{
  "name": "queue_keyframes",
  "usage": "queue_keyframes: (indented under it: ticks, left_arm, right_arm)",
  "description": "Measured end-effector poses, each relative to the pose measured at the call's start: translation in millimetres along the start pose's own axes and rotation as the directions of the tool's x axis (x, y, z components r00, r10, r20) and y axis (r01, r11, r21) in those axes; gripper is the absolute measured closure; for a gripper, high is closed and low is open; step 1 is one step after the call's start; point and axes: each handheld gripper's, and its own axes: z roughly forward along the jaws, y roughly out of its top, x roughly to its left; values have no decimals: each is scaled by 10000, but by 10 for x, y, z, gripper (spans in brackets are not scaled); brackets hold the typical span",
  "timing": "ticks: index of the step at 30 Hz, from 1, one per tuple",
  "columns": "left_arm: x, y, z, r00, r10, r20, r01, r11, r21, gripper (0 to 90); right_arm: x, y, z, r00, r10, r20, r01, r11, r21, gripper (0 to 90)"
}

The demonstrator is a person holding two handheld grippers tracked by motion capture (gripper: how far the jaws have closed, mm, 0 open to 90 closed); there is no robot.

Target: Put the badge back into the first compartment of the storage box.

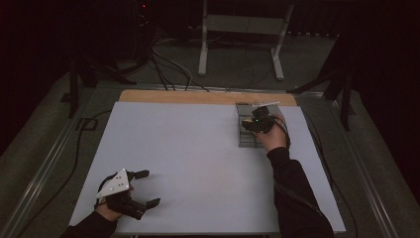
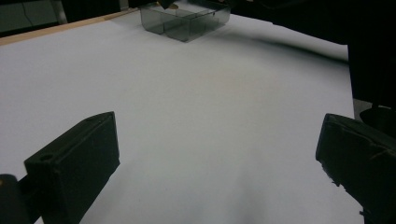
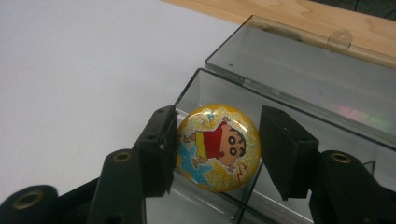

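Note:
A round yellow badge [image 3: 217, 147] with a cartoon figure in a red shirt sits between my right gripper's [image 3: 218, 135] jaws, which are shut on it. It hangs over a clear smoky plastic box [image 3: 196, 88] with dividers, whose hinged lid [image 3: 303, 70] lies open behind. In the high view the box [image 1: 246, 136] stands at the far right of the white table and my right gripper [image 1: 257, 121] is above it. My left gripper [image 1: 151, 188] rests at the near left corner, open, with nothing between its jaws [image 2: 217, 158]. The box [image 2: 187, 21] shows far off in the left gripper view.
The white table top [image 1: 188, 158] has a wooden strip [image 1: 198, 96] along its far edge. Beyond it, cables [image 1: 171, 67] lie on the floor beside a grey metal stand [image 1: 240, 25]. A person's dark sleeve [image 1: 297, 198] reaches in along the right side.

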Motion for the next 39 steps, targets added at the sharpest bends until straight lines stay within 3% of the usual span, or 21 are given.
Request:
queue_keyframes:
  ticks: [8,17,24,29,39]
  left_arm:
    - [-2,-2,1,10000,2,-4,-2,10000,8,3]
    - [-1,0,0,10000,14,12,-14,10000,15,3]
    - [-1,-2,0,10000,19,4,-19,10000,11,3]
    - [-4,-1,1,10000,38,7,-38,10000,14,3]
    - [-7,2,4,10000,68,23,-68,10000,30,3]
  right_arm:
    - [27,-4,44,9980,599,178,-599,9982,18,475]
    - [46,-11,74,9961,731,486,-737,9972,99,474]
    - [63,-13,79,9958,859,323,-860,9963,32,464]
    - [66,-14,56,9959,884,206,-885,9961,11,304]
    - [91,6,-126,9938,1105,-138,-1112,9920,-598,176]
